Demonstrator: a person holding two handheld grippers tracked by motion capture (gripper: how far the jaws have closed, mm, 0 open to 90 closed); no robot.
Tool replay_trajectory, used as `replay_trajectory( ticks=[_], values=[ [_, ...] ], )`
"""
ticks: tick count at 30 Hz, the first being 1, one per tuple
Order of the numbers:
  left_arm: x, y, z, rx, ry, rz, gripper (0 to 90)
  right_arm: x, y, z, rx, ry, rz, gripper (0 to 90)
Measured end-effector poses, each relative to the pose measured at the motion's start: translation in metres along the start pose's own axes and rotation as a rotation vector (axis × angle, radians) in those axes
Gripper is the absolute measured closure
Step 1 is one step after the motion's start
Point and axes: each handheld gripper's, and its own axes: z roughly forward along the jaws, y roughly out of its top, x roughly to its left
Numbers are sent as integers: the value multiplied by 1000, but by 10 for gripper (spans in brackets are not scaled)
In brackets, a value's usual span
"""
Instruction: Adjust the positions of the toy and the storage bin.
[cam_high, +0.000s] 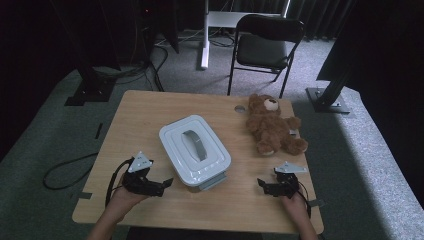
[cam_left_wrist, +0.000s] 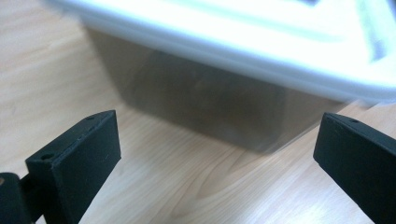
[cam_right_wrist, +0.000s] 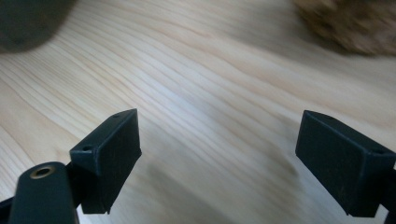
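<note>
A white lidded plastic box (cam_high: 195, 149) with a grey handle (cam_high: 194, 144) sits in the middle of the wooden table (cam_high: 150, 115). A brown teddy bear (cam_high: 272, 126) lies at the back right. My left gripper (cam_high: 165, 184) rests low near the table's front left, open, pointing at the box's near corner. In the left gripper view the box (cam_left_wrist: 233, 70) looms just beyond the wide-spread jaws, blurred. My right gripper (cam_high: 261, 185) is at the front right, open and empty, its jaws spread over bare wood (cam_right_wrist: 210, 116). The bear's fur (cam_right_wrist: 350, 23) shows blurred in the right gripper view's top right corner.
A black folding chair (cam_high: 267, 45) stands behind the table, with dark stands and cables on the carpet around it. A small hole (cam_high: 240, 108) marks the tabletop near the bear. Bare wood lies between the two grippers along the front edge.
</note>
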Motion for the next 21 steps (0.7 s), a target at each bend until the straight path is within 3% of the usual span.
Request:
replay_trajectory(
  ticks=[6, 8, 10, 14, 17, 21],
  values=[
    [-10, 22, 5, -23, -26, 24, 13, -10, -9, -14, -8, -30, 38, 131],
    [-13, 31, 8, -29, -34, 33, 13, -15, -17, -21, -21, -78, 66, 130],
    [-13, 31, 8, -29, -34, 33, 13, -16, -18, -22, -23, -93, 75, 130],
    [-14, 47, 18, -31, -58, 23, 13, -20, -22, -22, -3, -139, 120, 130],
    [-14, 56, 26, -28, -71, 21, 13, -24, -21, -20, 1, -141, 159, 131],
    [-14, 65, 35, -9, -72, 26, 13, -22, -19, -18, 26, -149, 140, 132]
  ],
)
